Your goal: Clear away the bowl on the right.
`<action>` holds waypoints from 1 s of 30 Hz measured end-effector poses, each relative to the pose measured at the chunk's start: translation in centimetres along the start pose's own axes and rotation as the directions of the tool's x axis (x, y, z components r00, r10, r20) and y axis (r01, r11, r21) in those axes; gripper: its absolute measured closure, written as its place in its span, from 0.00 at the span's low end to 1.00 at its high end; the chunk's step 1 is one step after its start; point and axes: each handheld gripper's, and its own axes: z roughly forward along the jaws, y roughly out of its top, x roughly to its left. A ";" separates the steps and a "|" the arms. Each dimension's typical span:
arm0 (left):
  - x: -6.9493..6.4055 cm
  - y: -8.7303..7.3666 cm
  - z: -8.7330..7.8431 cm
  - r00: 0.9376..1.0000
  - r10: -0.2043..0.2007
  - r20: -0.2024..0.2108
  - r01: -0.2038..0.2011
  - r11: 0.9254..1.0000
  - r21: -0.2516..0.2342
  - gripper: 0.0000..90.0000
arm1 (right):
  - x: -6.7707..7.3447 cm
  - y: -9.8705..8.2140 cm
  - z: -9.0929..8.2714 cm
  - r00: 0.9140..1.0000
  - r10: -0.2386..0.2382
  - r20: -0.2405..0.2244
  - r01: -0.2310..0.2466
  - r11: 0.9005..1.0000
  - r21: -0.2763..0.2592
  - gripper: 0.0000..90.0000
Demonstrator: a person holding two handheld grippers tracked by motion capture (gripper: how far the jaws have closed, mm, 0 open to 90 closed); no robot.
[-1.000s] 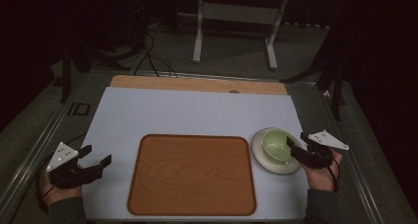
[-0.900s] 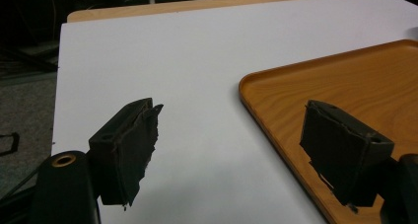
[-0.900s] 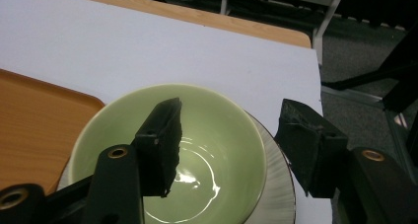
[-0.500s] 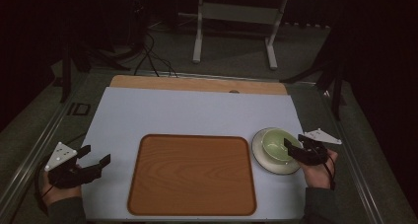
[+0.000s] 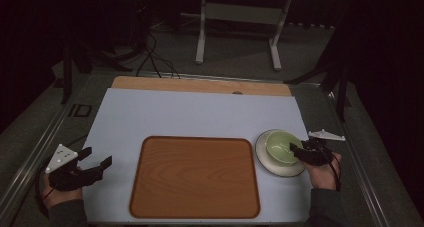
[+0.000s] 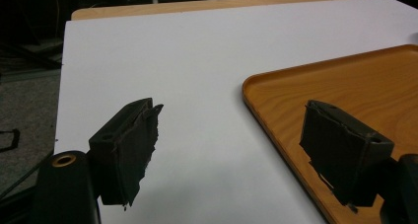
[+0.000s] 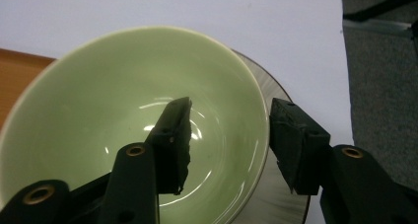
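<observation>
Glossy green bowl point(image 7: 123, 120) on round plate point(image 7: 276, 204): closing right tongs point(image 7: 229, 137) straddle its rim, not yet pinching.

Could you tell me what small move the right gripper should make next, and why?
Probably close the jaws a little further. In the right gripper view the right gripper has one jaw inside the green bowl and the other outside its rim, above the plate, with gaps on both sides. Its jaws have just been closing, so finishing the pinch on the bowl's wall seems the natural step before lifting.
</observation>
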 end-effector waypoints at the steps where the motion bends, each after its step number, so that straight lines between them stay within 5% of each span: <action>1: 0.0 0.0 0.0 1.000 -0.001 0.000 0.001 1.000 -0.001 0.24 | 0.0 0.0 0.0 1.000 0.000 0.000 0.000 1.000 0.000 0.57; 11: 0.1 0.0 0.0 1.000 -0.004 -0.002 0.004 1.000 0.000 0.24 | -0.6 0.0 1.3 0.998 0.058 -0.035 -0.054 0.993 0.108 0.70; 16: 0.1 0.0 0.0 1.000 -0.008 -0.008 0.008 1.000 -0.001 0.24 | -0.8 -0.3 2.0 0.993 0.100 -0.058 -0.088 0.980 0.177 0.74; 30: 0.2 0.0 -0.1 1.000 -0.019 -0.020 0.019 1.000 0.000 0.24 | -0.6 -0.3 2.1 0.973 0.218 -0.070 -0.198 0.954 0.224 0.92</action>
